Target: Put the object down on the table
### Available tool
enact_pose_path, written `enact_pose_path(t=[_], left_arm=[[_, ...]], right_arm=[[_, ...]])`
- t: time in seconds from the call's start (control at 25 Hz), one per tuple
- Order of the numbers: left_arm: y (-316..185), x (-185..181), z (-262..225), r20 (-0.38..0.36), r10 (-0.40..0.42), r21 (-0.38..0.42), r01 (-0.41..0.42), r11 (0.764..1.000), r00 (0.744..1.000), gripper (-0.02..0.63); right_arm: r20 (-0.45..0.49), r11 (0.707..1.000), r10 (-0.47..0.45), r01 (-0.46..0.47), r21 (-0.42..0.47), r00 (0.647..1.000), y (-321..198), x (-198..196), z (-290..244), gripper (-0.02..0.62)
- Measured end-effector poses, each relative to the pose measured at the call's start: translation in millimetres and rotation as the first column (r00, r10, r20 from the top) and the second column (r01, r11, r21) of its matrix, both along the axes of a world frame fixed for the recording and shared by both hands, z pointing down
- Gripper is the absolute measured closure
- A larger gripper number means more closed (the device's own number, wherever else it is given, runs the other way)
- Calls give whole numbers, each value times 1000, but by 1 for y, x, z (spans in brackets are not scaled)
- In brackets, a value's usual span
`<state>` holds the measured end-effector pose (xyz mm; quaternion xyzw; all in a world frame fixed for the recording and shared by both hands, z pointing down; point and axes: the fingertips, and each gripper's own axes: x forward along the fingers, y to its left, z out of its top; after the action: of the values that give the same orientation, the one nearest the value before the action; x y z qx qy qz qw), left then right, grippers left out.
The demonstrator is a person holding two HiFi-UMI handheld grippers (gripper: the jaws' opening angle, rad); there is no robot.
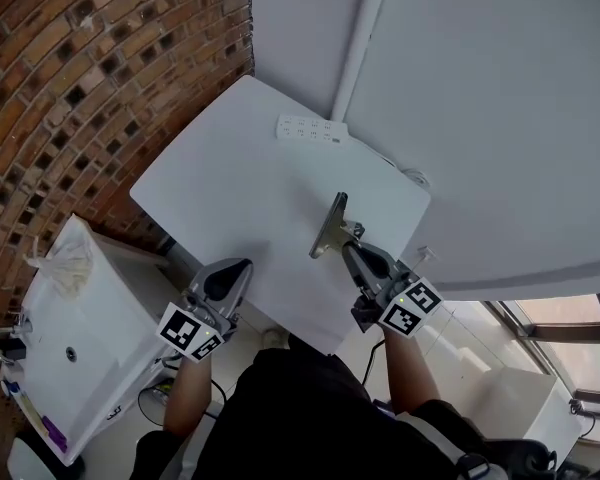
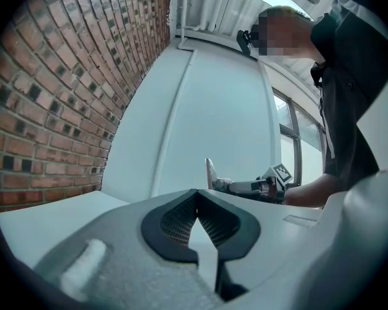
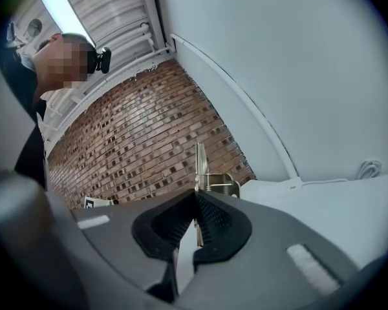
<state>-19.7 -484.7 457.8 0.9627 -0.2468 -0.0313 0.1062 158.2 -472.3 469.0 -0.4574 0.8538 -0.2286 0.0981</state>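
Metal bracket (image 1: 330,225) clamped in closed right gripper (image 1: 346,244), thin plate on edge, sticking out past gripper tips over white surface (image 1: 240,168). Contact with surface unclear. Left gripper (image 1: 243,266) closed, empty, apart to right gripper's left at near surface edge. Power strip (image 1: 310,129) well beyond 2 grippers.

A white table (image 1: 240,188) stands with its far edge against a pale wall (image 1: 500,118), its top smooth and mostly bare. A white power strip (image 1: 311,129) lies flat near that far edge, by the wall. Its white cord (image 1: 410,174) trails along the top toward the right corner and curls there.
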Motion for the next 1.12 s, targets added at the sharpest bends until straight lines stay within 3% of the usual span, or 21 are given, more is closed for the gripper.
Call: enact_pose_path(t=[0.36, 0.52, 0.72, 1.12], left_arm=[[10, 14, 50, 33, -5, -101, 8, 995, 999, 607], [16, 19, 74, 101, 17, -125, -4, 992, 995, 607], [13, 31, 84, 89, 32, -153, -18, 988, 996, 607], [-9, 51, 92, 103, 36, -152, -20, 988, 994, 607]], right_arm=[[33, 985, -6, 11, -173, 999, 7, 7, 65, 586], [58, 962, -8, 23, -272, 998, 11, 8, 106, 586], [132, 929, -7, 56, -366, 991, 6, 1, 137, 586], [159, 864, -42, 116, -490, 986, -27, -6, 176, 586]])
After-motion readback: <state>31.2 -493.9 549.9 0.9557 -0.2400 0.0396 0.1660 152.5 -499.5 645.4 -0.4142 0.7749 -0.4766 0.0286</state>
